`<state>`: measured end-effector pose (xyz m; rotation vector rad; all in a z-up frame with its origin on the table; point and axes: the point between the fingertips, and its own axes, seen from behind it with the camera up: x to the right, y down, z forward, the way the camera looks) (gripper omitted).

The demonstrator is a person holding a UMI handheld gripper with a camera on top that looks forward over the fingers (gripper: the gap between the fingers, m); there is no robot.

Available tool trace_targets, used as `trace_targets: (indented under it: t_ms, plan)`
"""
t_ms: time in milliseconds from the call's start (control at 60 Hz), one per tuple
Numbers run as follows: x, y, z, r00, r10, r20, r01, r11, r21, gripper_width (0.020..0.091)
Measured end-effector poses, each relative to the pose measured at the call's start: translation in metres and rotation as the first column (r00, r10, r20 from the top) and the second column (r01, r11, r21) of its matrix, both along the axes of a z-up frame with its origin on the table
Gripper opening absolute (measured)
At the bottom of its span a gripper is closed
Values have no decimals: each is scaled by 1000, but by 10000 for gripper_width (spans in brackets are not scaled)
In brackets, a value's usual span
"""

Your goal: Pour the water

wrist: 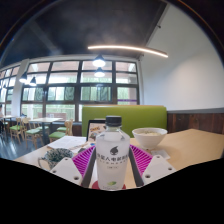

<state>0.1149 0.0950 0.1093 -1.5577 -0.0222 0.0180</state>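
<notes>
Bottle held, bowl waiting

The gripper (111,160) is clenched on a capped water bottle (112,150) between its pads (84,158), above the table (190,148). Thin slick plastic likely dents; grip mid-label. A white bowl (149,137) sits just beyond.

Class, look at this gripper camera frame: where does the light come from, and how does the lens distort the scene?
Gripper view: daylight enters through the windows, and a ceiling light strip glows above; the fisheye lens bows that strip and the window frames; the bottle between the gripper fingers looks sharp and evenly lit, with the bowl beyond.
</notes>
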Motion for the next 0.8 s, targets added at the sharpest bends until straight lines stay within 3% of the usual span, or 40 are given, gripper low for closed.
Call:
trace_targets:
  t_ms: [117,133,267,533,800]
  plan:
    - [-3,-26,16,998,33,-58,-33,999,-6,846]
    - [-1,-30,19,998,25,-61,-26,1000,-7,852]
    - [8,-79,39,999,-30,-40,30,999,-13,831]
    - [-30,-195,60,998,9,-62,-12,998,-57,831]
    - [-56,-282,54,996,67,-61,-72,994,-84,827]
